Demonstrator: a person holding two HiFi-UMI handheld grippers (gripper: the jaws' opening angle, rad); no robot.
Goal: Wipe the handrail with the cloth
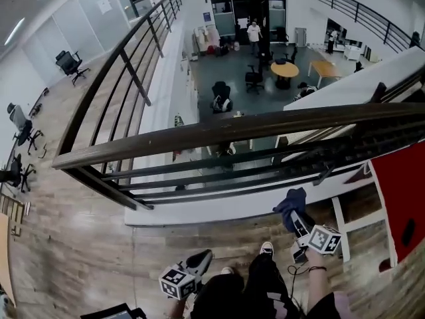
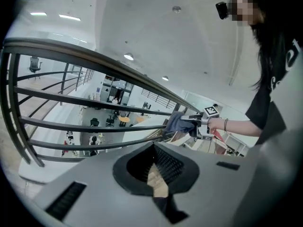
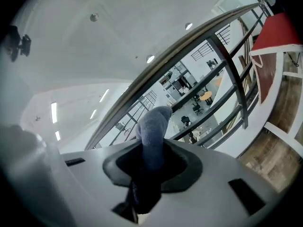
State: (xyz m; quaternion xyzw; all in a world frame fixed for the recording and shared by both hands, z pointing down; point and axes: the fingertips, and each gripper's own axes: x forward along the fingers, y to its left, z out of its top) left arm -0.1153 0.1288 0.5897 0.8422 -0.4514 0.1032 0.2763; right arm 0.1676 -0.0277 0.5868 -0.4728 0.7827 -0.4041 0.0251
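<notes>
The dark wooden handrail crosses the head view from left to right on top of black horizontal bars, and a second run leads away at the upper left. My right gripper is low at the right, below the rail and apart from it, shut on a blue cloth that sticks up out of its jaws. In the right gripper view the cloth rises toward the handrail. My left gripper hangs lower near the person's legs, open and holding nothing. The left gripper view shows the cloth near the railing.
Beyond the railing is a drop to a lower floor with tables, chairs and people. A red panel and a white frame stand at the right. Office chairs sit on the wooden floor at the far left. The person's shoe is below the railing.
</notes>
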